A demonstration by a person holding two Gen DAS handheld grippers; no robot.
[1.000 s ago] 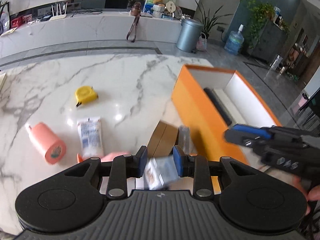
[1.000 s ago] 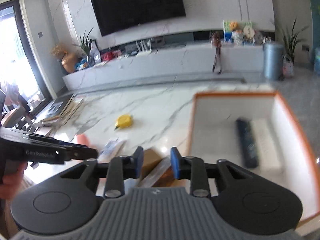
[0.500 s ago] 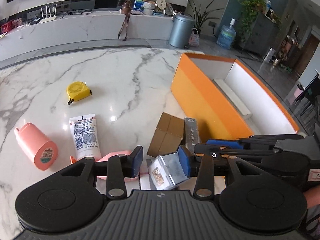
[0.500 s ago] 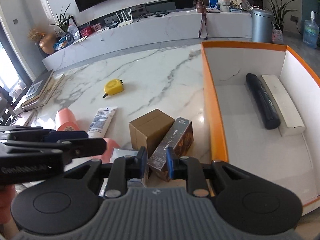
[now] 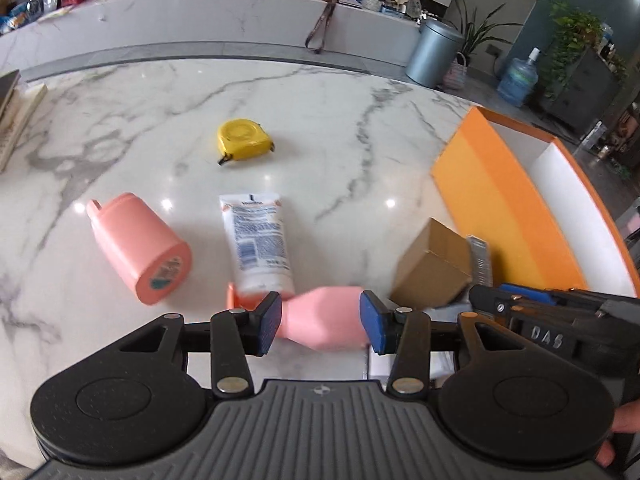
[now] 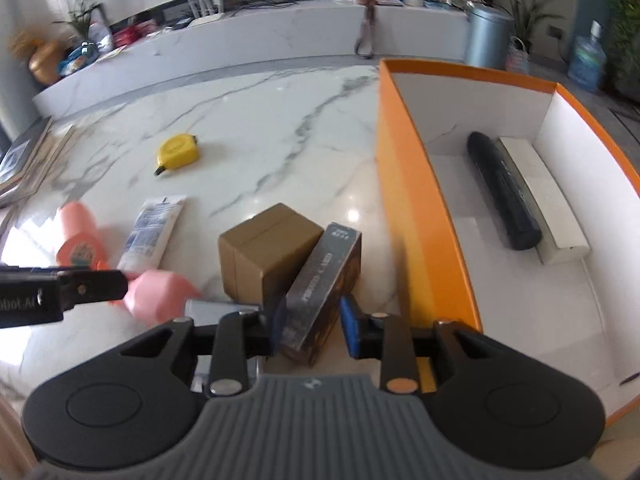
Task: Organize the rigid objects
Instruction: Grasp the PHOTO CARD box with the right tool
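My left gripper (image 5: 320, 322) is open, its pads on either side of a faceted pink object (image 5: 324, 320) lying on the marble table (image 5: 160, 120). My right gripper (image 6: 312, 328) is open around the near end of a dark slim box (image 6: 324, 280), which leans on a brown cardboard box (image 6: 264, 248). The orange storage box (image 6: 416, 208) stands to the right and holds a black cylinder (image 6: 504, 192) and a white bar (image 6: 540, 196). The pink object also shows in the right wrist view (image 6: 160, 292).
A pink cup (image 5: 140, 248) lies on its side at the left. A white tube (image 5: 258, 240) lies beside it, and a yellow tape measure (image 5: 242, 138) sits farther back. A silver packet (image 6: 212, 310) lies under my right gripper. Books (image 5: 12, 120) sit at the table's left edge.
My left gripper has shifted left from the silver packet to the pink object and opened wider. My right gripper has opened and now straddles the dark slim box.
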